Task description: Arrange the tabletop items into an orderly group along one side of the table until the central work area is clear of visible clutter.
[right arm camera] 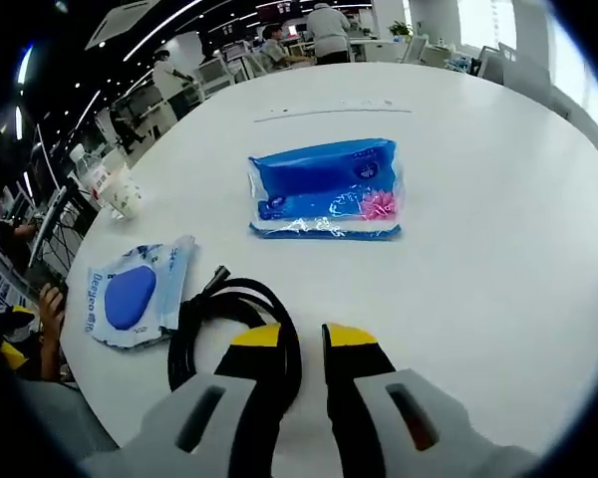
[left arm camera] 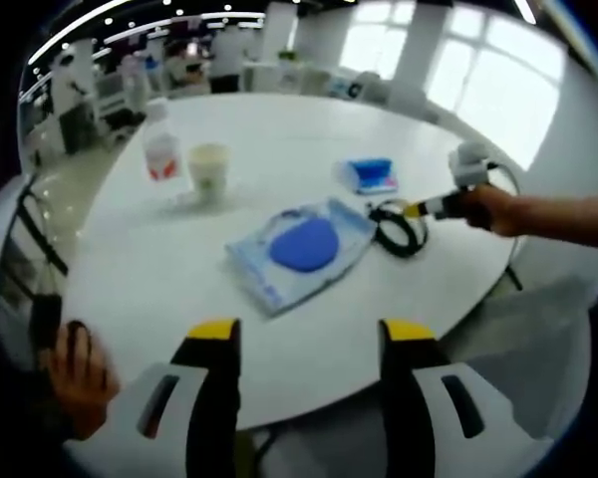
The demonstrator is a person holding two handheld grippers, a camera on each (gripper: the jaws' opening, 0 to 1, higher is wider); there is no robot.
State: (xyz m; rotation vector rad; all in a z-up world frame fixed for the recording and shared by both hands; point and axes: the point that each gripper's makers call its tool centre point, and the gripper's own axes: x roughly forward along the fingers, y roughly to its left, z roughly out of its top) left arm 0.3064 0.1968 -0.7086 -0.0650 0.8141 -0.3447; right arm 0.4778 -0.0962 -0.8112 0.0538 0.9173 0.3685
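**Cable coil at the right fingers, packs and cups spread over the tabletop**

Cable coil, black and looped, lies on the white round tabletop right at the right gripper. Its loop passes under the tip of that gripper's left finger; the yellow-tipped fingers stand close together with a narrow gap, and whether they pinch the cable cannot be told. In the left gripper view the same coil lies past the flat pack, with the right gripper reaching it from the right, held by a person's hand.

Beyond the coil in the right gripper view sits a blue tissue pack with a pink mark, apart from the cable. Left of the coil, just beside it, lies a flat pale-blue pack with a dark blue oval.

The left gripper hovers at the near edge of the tabletop, fingers wide apart and holding nothing. The flat pack lies ahead of them, near the middle of the tabletop.

A paper cup and a clear bottle with a red-and-white label stand side by side at the far left. What they hold cannot be told.
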